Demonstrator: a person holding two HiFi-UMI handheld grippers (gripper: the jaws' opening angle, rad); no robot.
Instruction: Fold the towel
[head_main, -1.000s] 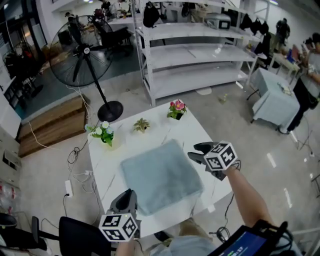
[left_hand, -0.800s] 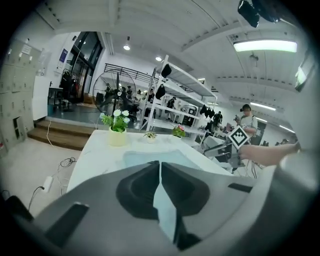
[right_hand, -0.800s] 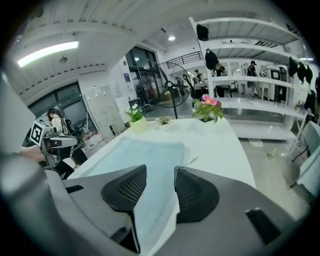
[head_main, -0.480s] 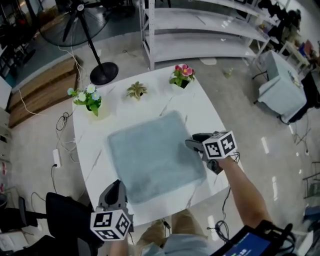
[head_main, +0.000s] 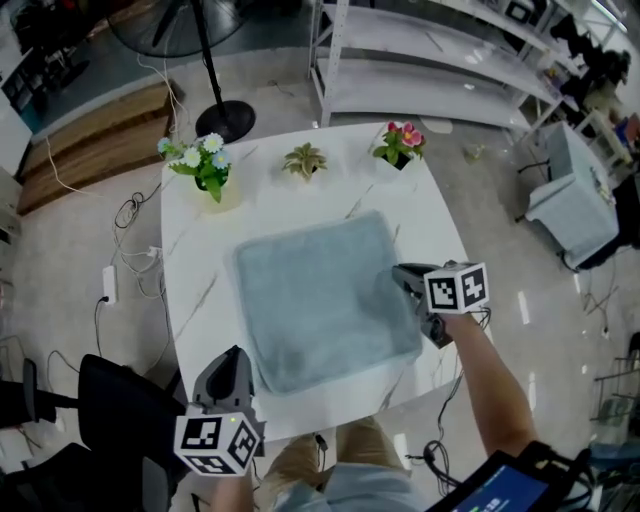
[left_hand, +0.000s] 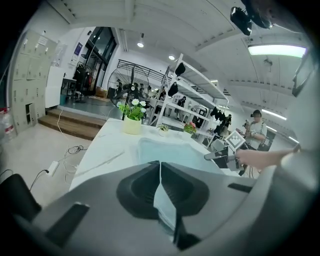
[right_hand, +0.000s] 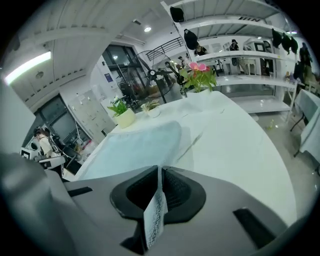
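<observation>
A light blue-grey towel (head_main: 315, 300) lies spread flat on the white marble table (head_main: 200, 250). My left gripper (head_main: 238, 356) sits at the towel's near left corner. In the left gripper view its jaws (left_hand: 160, 163) are shut, with a fold of the towel (left_hand: 170, 150) pinched between them. My right gripper (head_main: 405, 282) rests on the towel's right edge. Its jaws (right_hand: 159, 168) have just been closing and now pinch a flap of textured towel cloth (right_hand: 155, 215). The rest of the towel (right_hand: 135, 142) stretches away to the left.
Three small potted plants stand along the table's far edge: white flowers (head_main: 200, 160), a green sprig (head_main: 305, 160) and pink flowers (head_main: 400, 145). A fan stand (head_main: 225, 115) and metal shelving (head_main: 430, 60) lie beyond. A black chair (head_main: 120, 410) sits near left.
Both grippers came down to the towel. The right one moved from beside the towel onto its right edge and closed on it. The left one settled at the near left corner.
</observation>
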